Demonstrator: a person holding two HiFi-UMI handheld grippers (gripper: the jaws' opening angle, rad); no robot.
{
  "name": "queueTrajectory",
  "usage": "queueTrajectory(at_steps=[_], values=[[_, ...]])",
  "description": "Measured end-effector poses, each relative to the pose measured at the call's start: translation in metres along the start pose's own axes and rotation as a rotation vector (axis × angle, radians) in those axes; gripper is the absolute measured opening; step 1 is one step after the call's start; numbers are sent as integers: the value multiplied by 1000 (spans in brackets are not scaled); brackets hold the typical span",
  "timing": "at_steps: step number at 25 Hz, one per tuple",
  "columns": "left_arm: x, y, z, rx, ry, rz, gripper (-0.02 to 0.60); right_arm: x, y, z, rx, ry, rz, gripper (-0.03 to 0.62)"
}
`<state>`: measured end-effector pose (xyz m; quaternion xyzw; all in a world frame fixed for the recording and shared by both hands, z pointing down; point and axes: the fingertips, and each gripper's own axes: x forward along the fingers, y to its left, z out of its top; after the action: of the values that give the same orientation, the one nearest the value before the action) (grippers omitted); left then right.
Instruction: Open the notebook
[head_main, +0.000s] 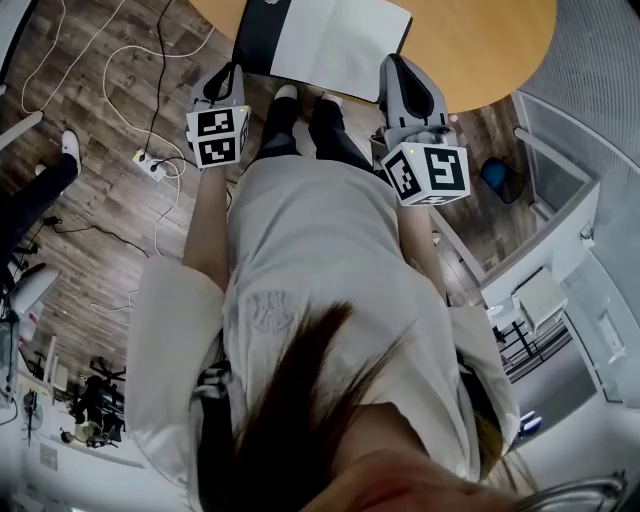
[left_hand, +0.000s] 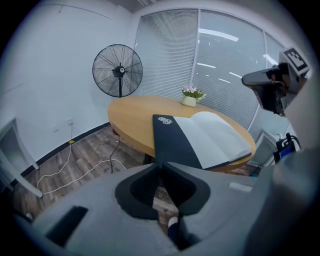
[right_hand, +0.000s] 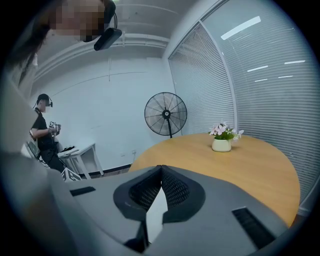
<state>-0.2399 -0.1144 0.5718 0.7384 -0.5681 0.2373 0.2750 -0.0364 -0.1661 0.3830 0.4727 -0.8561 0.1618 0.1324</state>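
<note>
The notebook (head_main: 340, 40) lies open on the round wooden table (head_main: 480, 40), its dark cover folded out to the left and white pages facing up. In the left gripper view the notebook (left_hand: 215, 137) sits ahead near the table's near edge. My left gripper (head_main: 230, 78) hangs off the table in front of the cover, shut and empty; its tips (left_hand: 162, 164) meet over the floor. My right gripper (head_main: 395, 65) is by the notebook's right edge, its tips (right_hand: 161, 167) closed together, with a white surface showing through the gap behind them.
A small pot of flowers (right_hand: 221, 144) stands far across the table. A standing fan (left_hand: 118, 70) is by the blinds. Cables and a power strip (head_main: 150, 165) lie on the wooden floor at the left. Another person (right_hand: 45, 132) stands by a white side table (right_hand: 82, 152).
</note>
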Motion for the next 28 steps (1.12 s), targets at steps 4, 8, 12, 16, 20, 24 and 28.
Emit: queueTrajectory(at_steps=[4,8,12,16,20,24,28], values=[[6,0,-6,-11,14,-5,35,-1,-3,-2,2,4,-5,2],[12,1,-11,-32,30,-6,35,-2,-1,-3,2,-3,2,2],[10,-1,-10,-14,34,-2,35,-7,-1,-2,6,-10,-2,2],[9,-1,-12,-10,39,3,35,-13,-5,-4,9,-14,-15,2],[10,-1,-10,-8,43,3,35,-19,-12,-2,15,-21,-35,2],[10,1,-10,-8,43,4,35,-21,-12,-2,18,-27,-44,2],[8,0,-10,-12,42,5,35,-24,-10,-2,17,-31,-43,2]])
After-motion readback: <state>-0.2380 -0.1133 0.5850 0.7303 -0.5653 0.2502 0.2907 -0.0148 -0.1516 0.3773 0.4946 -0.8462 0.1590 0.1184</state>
